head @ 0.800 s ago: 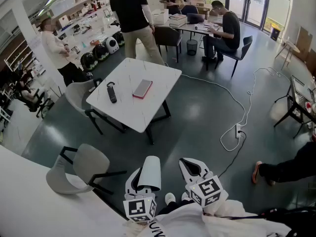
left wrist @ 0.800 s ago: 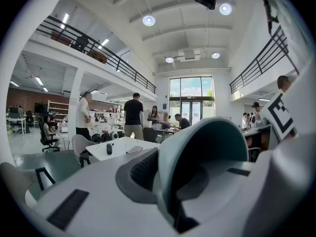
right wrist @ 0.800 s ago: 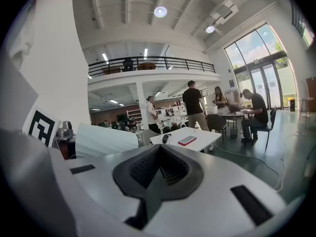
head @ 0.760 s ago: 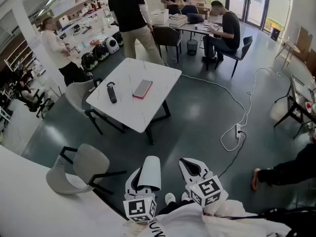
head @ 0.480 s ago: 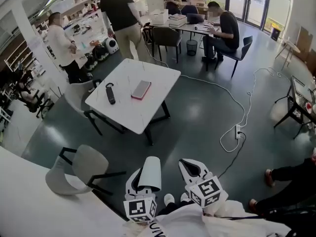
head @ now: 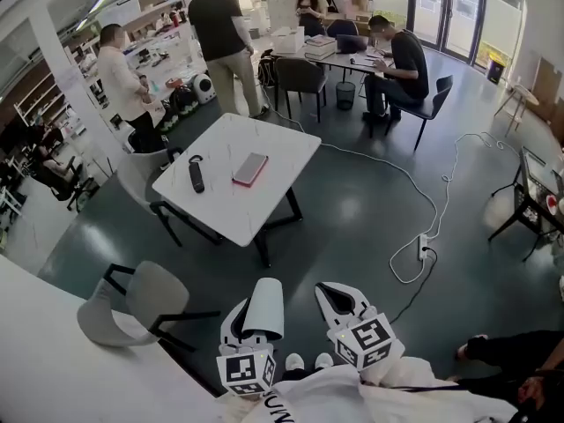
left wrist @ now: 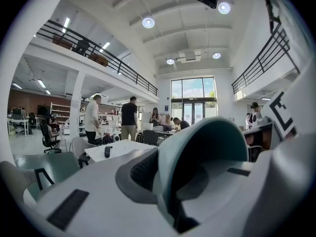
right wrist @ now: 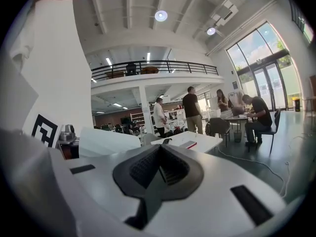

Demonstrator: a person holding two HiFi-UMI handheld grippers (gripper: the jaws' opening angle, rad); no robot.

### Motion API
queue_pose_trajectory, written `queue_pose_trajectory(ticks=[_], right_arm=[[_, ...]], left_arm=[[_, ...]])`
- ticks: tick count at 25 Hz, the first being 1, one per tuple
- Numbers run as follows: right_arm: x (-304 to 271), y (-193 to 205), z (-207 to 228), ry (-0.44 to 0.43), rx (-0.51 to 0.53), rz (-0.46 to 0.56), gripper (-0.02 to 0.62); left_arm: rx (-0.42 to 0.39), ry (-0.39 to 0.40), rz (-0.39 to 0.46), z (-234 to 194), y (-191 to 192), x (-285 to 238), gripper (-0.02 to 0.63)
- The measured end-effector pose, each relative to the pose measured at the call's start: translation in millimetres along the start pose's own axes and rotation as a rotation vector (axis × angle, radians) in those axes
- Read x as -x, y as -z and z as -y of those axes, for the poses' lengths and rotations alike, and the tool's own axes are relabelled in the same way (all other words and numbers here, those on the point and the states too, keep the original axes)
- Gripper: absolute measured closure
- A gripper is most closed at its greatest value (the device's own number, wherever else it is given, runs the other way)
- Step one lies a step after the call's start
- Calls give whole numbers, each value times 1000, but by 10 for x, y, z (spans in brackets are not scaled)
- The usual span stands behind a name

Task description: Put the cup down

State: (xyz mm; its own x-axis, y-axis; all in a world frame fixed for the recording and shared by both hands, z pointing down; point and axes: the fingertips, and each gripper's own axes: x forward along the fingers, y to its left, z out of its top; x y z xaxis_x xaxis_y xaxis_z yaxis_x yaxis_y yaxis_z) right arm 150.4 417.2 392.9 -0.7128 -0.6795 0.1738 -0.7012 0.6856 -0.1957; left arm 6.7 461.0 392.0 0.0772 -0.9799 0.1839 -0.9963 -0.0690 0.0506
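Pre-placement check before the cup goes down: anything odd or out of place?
Mainly a white cable with a power strip, trailing loose across the floor right of the white table: a likely trip hazard. The cup looks tipped off upright in the left hand-held gripper. Nothing spilled.

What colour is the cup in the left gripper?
White; the cup shows best in the head view.

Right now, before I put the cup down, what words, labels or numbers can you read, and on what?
"UN": on the white shirt at the head view's bottom edge; the rest is cut off.
Cup: no print visible.
Left cube and right cube: black square patterns, no words.
Things on the white table: too small to read.
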Motion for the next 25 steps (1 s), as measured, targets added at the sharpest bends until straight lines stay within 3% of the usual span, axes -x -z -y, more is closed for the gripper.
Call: queue_pose_trajectory(ticks=[13, 25], right_arm=[[26, -140, 351, -8, 11, 23, 591], [-587, -198, 727, 2, 7, 9, 591]], left_arm=[[-9, -28, 18, 143, -67, -261, 575], [-33, -51, 14, -152, -126, -910, 575]])
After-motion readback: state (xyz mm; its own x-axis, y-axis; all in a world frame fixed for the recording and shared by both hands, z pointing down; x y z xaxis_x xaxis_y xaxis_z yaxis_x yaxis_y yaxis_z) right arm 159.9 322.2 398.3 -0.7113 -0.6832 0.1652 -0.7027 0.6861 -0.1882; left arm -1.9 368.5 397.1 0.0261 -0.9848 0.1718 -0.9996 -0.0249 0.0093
